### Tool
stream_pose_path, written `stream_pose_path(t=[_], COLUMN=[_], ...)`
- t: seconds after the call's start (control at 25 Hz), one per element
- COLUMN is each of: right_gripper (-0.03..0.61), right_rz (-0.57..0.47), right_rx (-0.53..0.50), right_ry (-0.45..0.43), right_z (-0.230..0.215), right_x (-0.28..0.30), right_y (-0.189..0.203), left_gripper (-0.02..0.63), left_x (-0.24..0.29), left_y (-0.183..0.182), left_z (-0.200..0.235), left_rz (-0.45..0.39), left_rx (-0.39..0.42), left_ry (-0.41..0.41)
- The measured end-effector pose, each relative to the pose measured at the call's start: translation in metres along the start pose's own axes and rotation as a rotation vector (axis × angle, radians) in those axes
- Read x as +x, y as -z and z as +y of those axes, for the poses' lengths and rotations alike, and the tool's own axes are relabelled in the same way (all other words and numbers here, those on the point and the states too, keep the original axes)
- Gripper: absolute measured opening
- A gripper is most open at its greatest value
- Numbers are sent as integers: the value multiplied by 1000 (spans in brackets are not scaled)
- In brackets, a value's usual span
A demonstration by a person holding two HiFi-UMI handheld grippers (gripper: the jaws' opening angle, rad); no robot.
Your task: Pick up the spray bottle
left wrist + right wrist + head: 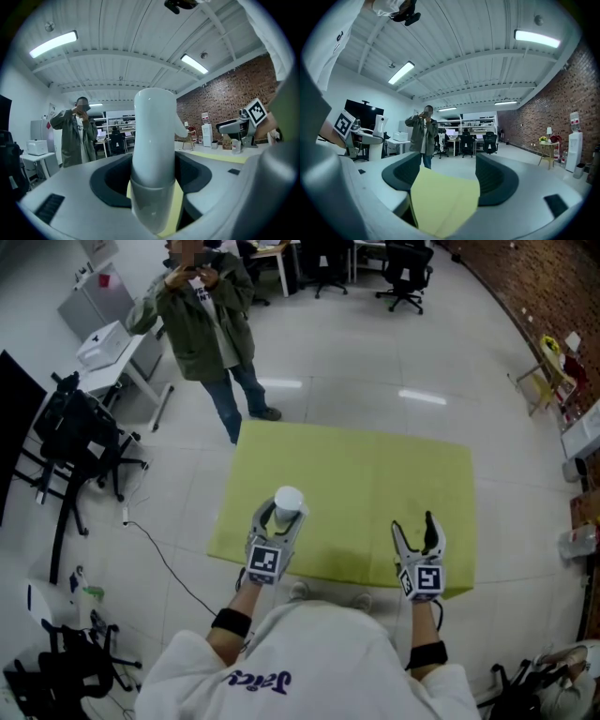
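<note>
The white spray bottle (287, 502) stands upright between the jaws of my left gripper (277, 523), over the near left part of the yellow table (366, 484). In the left gripper view the bottle (153, 150) fills the middle, and the left gripper (153, 185) is shut on its neck, with the dark pads (108, 180) against both sides. My right gripper (419, 532) is over the near right part of the table, open. In the right gripper view nothing lies between the jaws of the right gripper (446, 180); only the yellow table top (443, 204) shows there.
A person (208, 322) in a green jacket stands on the floor just beyond the table's far left corner. A black stand and chair (80, 442) are at the left, office desks and chairs (403, 268) far back, and a brick wall (225, 101) on the right.
</note>
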State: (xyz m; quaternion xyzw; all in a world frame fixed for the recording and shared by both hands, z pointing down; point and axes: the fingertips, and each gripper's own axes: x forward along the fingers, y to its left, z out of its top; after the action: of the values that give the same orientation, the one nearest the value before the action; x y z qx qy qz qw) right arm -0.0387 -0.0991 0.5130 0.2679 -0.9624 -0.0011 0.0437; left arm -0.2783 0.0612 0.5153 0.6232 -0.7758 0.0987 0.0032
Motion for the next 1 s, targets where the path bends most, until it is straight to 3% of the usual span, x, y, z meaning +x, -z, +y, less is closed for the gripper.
stream_pose_path(t=[0.32,0.72,1.0], right_gripper=[382,351,333], right_rz=[12,-1,-6], right_rx=[95,39,28], right_ry=[60,72,72], right_z=[-1,3,5], right_x=[2,-1,-4], right_y=[24,24,23], left_gripper=[272,272,272], left_x=[-6,-11,-13], left_y=[30,27,23], left_z=[-11,-13,-17], left_rz=[34,2,-11], left_rx=[-13,-65,-58], left_ry=[-2,-24,-19])
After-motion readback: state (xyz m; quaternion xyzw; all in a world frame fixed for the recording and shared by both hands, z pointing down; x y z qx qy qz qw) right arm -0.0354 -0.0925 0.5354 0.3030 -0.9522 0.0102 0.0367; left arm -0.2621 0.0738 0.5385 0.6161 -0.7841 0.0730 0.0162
